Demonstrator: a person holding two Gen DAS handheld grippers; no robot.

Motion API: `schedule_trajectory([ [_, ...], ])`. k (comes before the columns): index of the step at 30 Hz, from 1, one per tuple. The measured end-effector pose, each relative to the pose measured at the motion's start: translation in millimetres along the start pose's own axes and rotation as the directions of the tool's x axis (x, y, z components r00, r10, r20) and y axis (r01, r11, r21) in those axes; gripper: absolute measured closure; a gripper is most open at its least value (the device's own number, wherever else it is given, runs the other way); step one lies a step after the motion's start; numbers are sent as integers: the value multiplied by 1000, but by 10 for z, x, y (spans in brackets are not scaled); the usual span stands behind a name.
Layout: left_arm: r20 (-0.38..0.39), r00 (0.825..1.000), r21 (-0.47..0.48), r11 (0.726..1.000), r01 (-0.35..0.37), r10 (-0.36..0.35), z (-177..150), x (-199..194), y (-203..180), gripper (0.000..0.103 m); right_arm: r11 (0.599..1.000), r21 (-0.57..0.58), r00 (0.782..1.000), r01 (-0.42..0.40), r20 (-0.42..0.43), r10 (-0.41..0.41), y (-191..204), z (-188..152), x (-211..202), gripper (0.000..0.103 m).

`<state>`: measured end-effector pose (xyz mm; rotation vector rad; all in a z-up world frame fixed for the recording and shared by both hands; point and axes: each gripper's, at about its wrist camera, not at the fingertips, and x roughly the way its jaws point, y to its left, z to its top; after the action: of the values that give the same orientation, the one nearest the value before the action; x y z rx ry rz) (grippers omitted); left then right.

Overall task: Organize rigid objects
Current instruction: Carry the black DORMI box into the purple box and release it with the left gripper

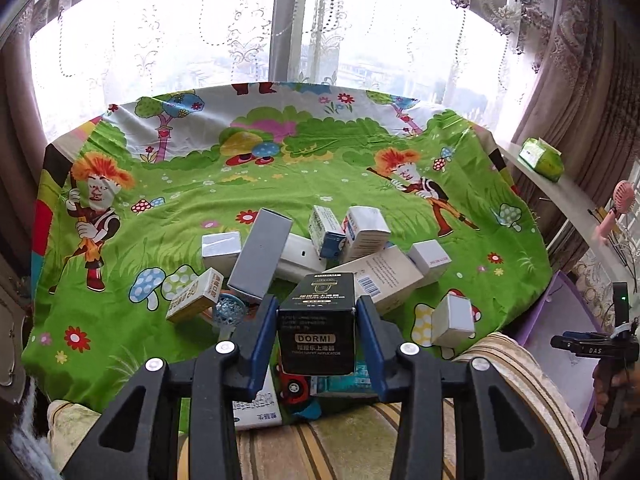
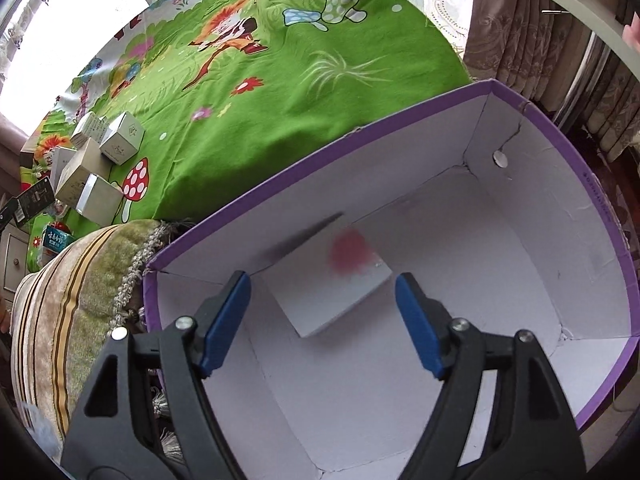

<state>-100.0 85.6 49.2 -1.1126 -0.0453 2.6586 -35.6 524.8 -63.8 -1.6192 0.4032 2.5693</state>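
A black box marked DORMI (image 1: 318, 340) stands upright between the blue pads of my left gripper (image 1: 317, 302), which is shut on its sides and holds it above a pile of small cartons. In the pile are a tall grey box (image 1: 260, 256), a yellow-and-white box (image 1: 196, 296) and several white boxes (image 1: 368, 232) on the green cartoon cloth (image 1: 180, 208). My right gripper (image 2: 322, 280) stands open over the purple-rimmed bin (image 2: 500, 260). Between and below its fingers a white box with a red mark (image 2: 336, 292) lies blurred inside the bin, free of the pads.
A striped cushion (image 2: 72, 300) lies between the bin and the cloth, and also under my left gripper (image 1: 360, 448). The bin (image 1: 560, 320) shows at the right in the left wrist view. A white shelf (image 1: 568, 196) there bears a green pack (image 1: 540, 158) and a pink fan (image 1: 616, 208).
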Motion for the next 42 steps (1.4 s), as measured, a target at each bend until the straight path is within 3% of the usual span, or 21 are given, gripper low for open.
schedule_trajectory([
  [4,28,989,6,990,142,-142,-42,-221,-359,62,996,29,993,83,78,-85,20,-129,-317,26],
  [7,34,975,29,976,217,-218,-66,-348,-622,62,996,58,987,66,141,-74,34,-249,-573,23],
  [14,-41,914,85,910,405,-403,-202,-417,-1344,62,995,91,976,36,210,-54,79,-397,-921,22],
  [17,-77,862,80,859,506,-501,-263,-399,-1622,62,993,108,969,39,241,-64,43,-431,-1078,22],
  [20,-130,773,69,772,632,-621,-323,-371,-1934,61,992,120,961,38,268,-70,19,-444,-1216,22],
  [21,-164,747,79,747,661,-644,-366,-352,-2057,54,991,125,958,43,276,-76,19,-441,-1251,22],
  [22,-196,739,96,737,668,-644,-419,-339,-2182,41,991,127,955,44,285,-79,25,-443,-1280,20],
  [25,-233,753,170,737,654,-615,-563,-339,-2375,32,992,115,949,48,305,-82,65,-450,-1323,16],
  [30,-198,795,155,782,603,-574,-545,-346,-2173,32,996,60,919,63,386,-82,204,-510,-1348,15],
  [34,-111,852,161,837,524,-512,-459,-401,-1911,32,997,-21,891,75,451,-57,394,-543,-1393,10],
  [40,-19,953,193,934,299,-301,-325,-418,-1464,32,993,-117,919,29,394,20,693,-498,-1342,9],
  [42,-8,966,162,953,256,-258,-276,-399,-1235,32,991,-137,928,1,368,50,798,-487,-1305,9],
])
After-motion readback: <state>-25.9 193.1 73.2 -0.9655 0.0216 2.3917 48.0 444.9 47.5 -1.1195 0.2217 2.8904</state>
